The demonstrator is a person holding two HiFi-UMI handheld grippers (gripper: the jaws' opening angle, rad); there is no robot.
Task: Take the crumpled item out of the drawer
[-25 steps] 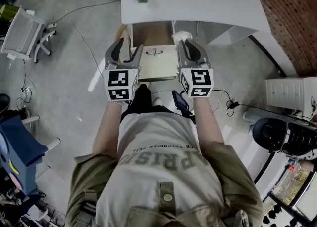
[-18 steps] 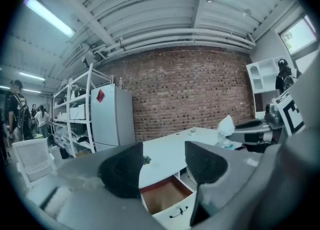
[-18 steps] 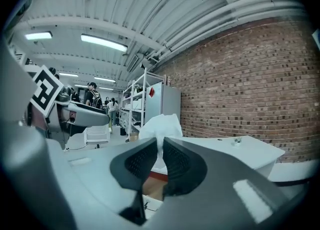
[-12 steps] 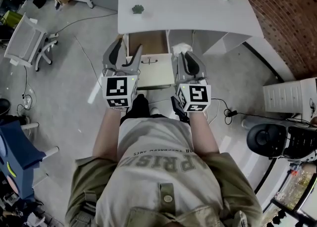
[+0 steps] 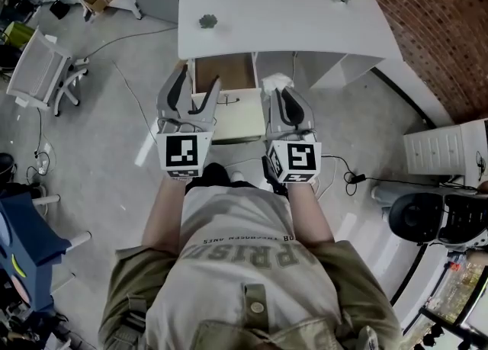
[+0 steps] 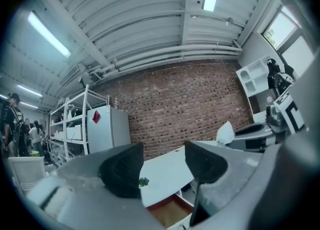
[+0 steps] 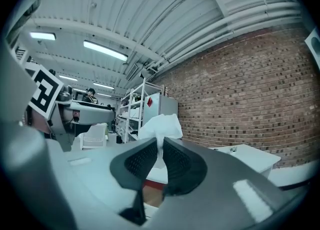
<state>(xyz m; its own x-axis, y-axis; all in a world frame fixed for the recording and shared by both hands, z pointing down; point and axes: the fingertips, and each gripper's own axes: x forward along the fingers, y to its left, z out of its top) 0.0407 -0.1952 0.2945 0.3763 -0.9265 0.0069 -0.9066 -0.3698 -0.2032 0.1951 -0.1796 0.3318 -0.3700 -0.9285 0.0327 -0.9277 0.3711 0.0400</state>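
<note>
Drawer [image 5: 225, 72]: standing open under the white bench [image 5: 274, 13]. Right gripper [image 7: 159, 160]: I am pinching the crumpled white tissue [image 7: 161, 123] between nearly closed fingers, outside the drawer. Left gripper [image 6: 162, 166]: I am keeping its fingers wide apart, holding nothing.

Looking down on a white desk [image 5: 282, 13]. Just under the desk's front edge, an open drawer [image 5: 225, 72], brown inside. In front of the desk, over the drawer, the left gripper [image 5: 198, 85] with its jaws wide apart. Next to it, by the middle of the desk's front edge, the right gripper [image 5: 280, 95], pinching a white crumpled paper [image 5: 276, 80] at its tips. On the desk's left part, a small green thing [image 5: 206, 21]. Left of the desk, a white chair [image 5: 42, 70]. Right of the desk, a brick wall [image 5: 450, 28].
</note>
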